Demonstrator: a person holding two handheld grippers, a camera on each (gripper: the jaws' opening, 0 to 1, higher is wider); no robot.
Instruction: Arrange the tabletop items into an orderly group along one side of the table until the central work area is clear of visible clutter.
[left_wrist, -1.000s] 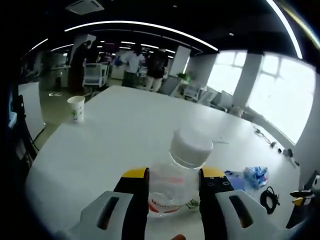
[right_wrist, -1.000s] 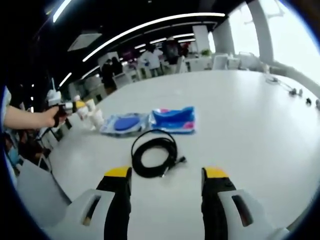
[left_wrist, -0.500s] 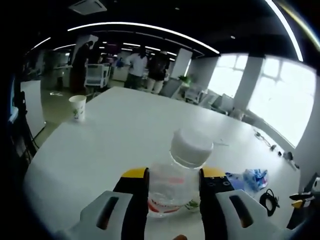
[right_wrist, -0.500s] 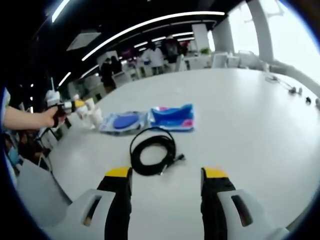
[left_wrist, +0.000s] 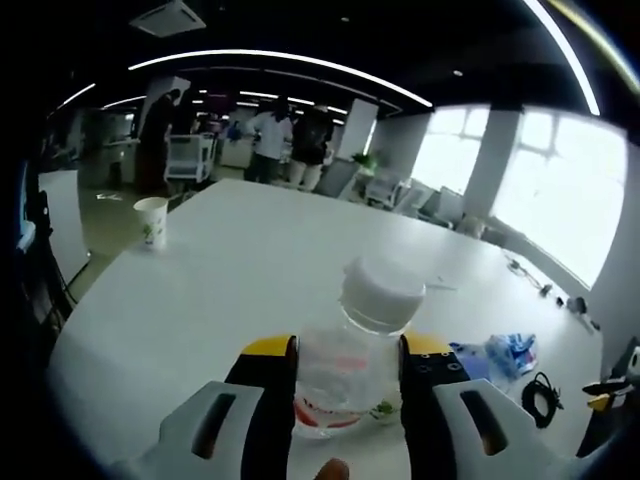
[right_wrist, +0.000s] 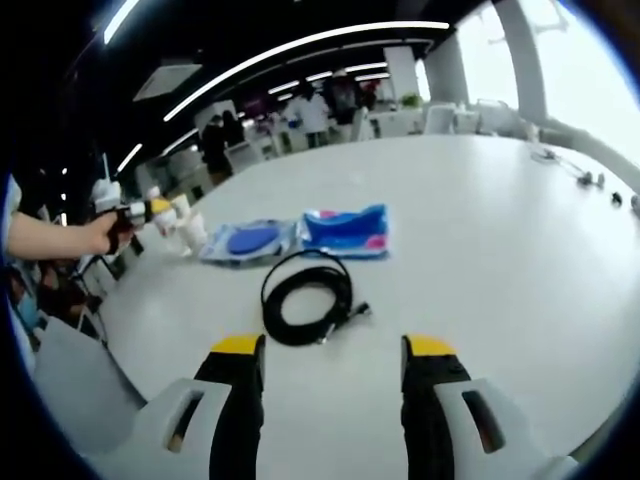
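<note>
My left gripper (left_wrist: 347, 360) is shut on a clear plastic bottle (left_wrist: 355, 355) with a white cap, held upright above the white table (left_wrist: 240, 270). A paper cup (left_wrist: 151, 220) stands far off at the table's left edge. In the right gripper view, my right gripper (right_wrist: 328, 360) is open over the table with nothing between its jaws. Just ahead of it lies a coiled black cable (right_wrist: 306, 298). Beyond the cable lie a blue packet (right_wrist: 347, 231) and a clear bag with a blue disc (right_wrist: 249, 242). The left gripper (right_wrist: 160, 217) with the bottle shows at far left, held by a hand.
In the left gripper view, the blue packet (left_wrist: 512, 352) and black cable (left_wrist: 541, 391) lie at the right. Small items (left_wrist: 530, 278) and a cord sit near the far right edge. People stand by chairs and desks beyond the table's far end (left_wrist: 290, 140).
The left gripper view has shifted slightly with the bottle still held. The right gripper has crept a little toward the cable. Nothing was picked up or released.
</note>
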